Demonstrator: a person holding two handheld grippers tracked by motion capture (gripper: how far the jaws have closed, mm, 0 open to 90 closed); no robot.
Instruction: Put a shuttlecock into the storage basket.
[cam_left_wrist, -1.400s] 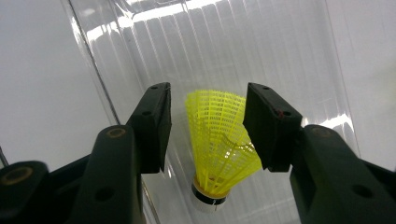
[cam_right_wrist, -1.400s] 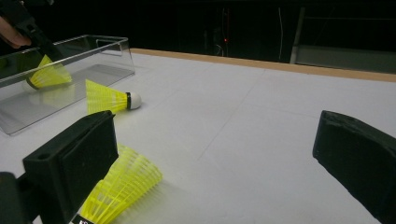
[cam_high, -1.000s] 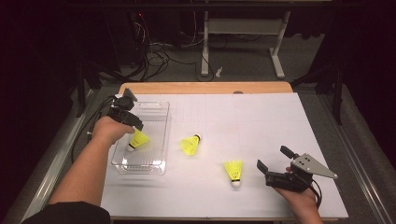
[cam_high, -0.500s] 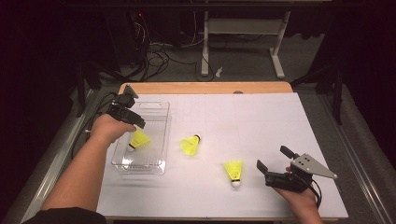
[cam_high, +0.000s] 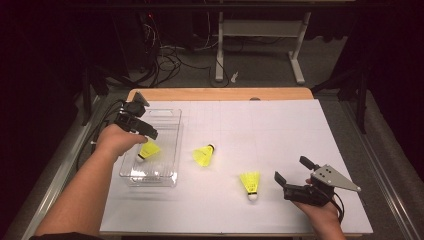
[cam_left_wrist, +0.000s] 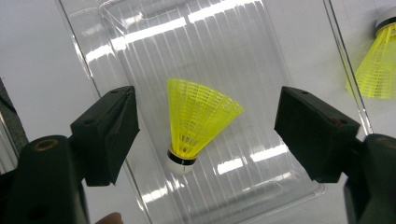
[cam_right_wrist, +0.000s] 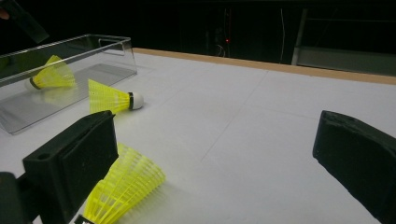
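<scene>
left tongs (cam_left_wrist: 201, 135): jaws apart above shuttlecock in tray (cam_high: 148, 150) | clear tray (cam_high: 172, 150) on worktop (cam_high: 280, 130) | right tongs (cam_high: 295, 187): jaws apart beside near shuttlecock (cam_high: 250, 184) | judged featherlight, springy skirt; grip lightly at cork base

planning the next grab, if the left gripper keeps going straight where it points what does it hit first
Probably the yellow shuttlecock lying in the clear plastic tray; it sits between the open left gripper jaws.

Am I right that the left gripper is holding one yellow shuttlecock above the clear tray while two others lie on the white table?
Not quite: the left gripper is open, and the shuttlecock lies loose in the clear tray, as the left gripper view shows. Two others do lie on the white table.
</scene>
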